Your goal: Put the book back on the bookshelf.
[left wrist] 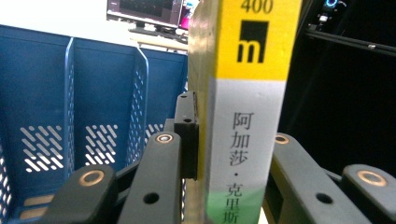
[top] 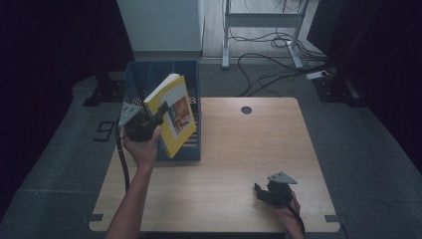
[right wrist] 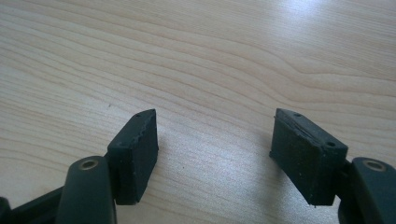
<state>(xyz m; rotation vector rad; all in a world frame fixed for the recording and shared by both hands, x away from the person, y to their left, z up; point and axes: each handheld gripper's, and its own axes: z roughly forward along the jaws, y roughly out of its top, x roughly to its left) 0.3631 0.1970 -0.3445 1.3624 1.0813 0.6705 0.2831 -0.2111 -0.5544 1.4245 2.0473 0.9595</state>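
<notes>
- The left tongs (top: pixel 149 119) were clamped on a yellow book (top: pixel 174 113), gripping it across its thickness near the spine; in the left gripper view the spine (left wrist: pixel 243 116) stood upright between the two black jaws, which pressed on either face of the book.
- The book was held in the air, tilted, with most of its bulk rising above and beyond the left tongs, over the near part of the blue file rack (top: pixel 191 79) that stood just behind them.
- The right tongs (top: pixel 271 191) rested low over the bare worktop (top: pixel 239 149), well apart from the book, jaws spread with nothing between them.
- Risk of slipping: the grip sat at one edge of a heavy book, so its weight could have levered it round in the pads and let it swing or drop onto the rack's rim.
- Risk of fanning: the pages on the far side of the tongs were unsupported and might have splayed open, catching on a divider (left wrist: pixel 140 84) instead of sliding into a slot.
- Risk of a jam or shove: coming down tilted, a lower corner could have struck a divider and pushed the rack towards the worktop's edge.
- With the right tongs so far off, nothing was placed to steady the rack or the book's free side.
</notes>
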